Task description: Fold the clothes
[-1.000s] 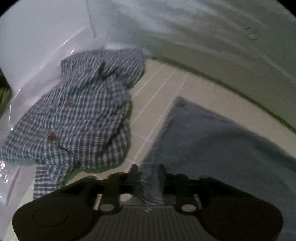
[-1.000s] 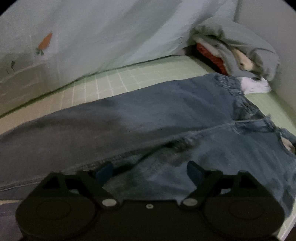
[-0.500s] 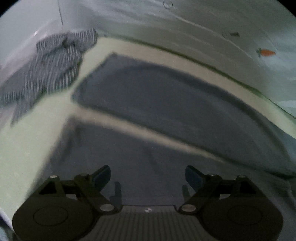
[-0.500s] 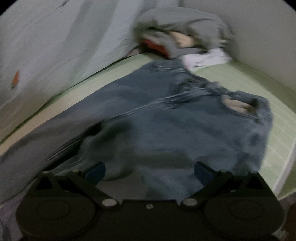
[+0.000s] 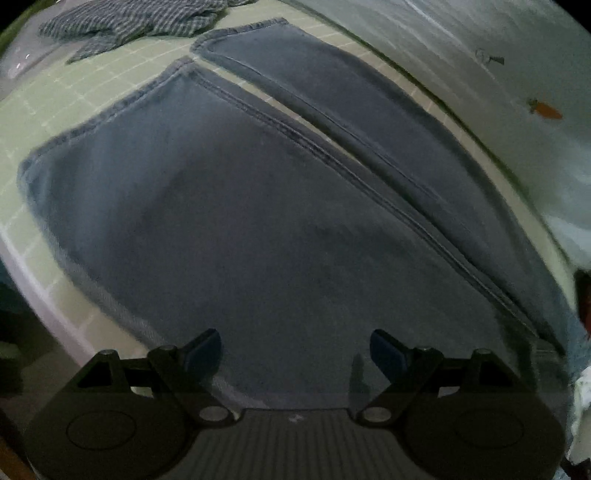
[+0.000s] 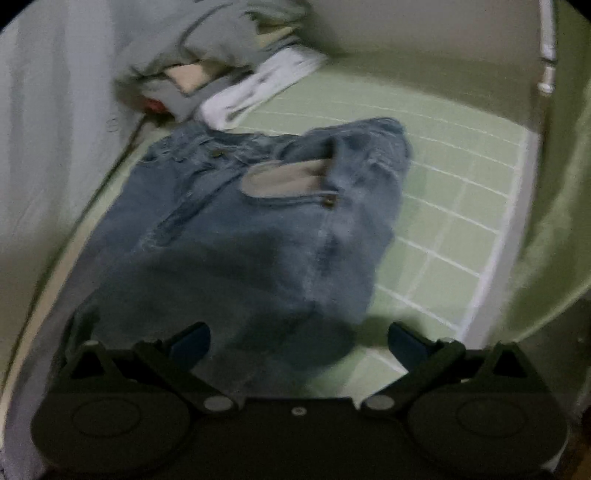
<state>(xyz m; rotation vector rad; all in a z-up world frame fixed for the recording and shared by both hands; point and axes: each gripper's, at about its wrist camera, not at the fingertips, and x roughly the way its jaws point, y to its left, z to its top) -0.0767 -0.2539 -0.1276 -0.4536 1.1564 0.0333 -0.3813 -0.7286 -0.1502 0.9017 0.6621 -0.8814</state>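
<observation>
A pair of blue jeans lies flat on a green checked sheet, both legs side by side with the hems at the upper left. My left gripper hovers over the near leg, open, with nothing between its fingers. In the right wrist view the jeans' waist and front pocket lie ahead, somewhat rumpled. My right gripper stands open above the upper thigh near the jeans' right edge, holding nothing.
A blue plaid shirt lies crumpled beyond the hems. A pile of grey clothes and a white garment sit past the waist. A pale hanging cloth with a carrot print borders the far side. The sheet's white edge runs along the right.
My left gripper let go of the leg hem it pinched, opened wide and moved along the near leg. The right gripper, open throughout, swung toward the waist and pocket.
</observation>
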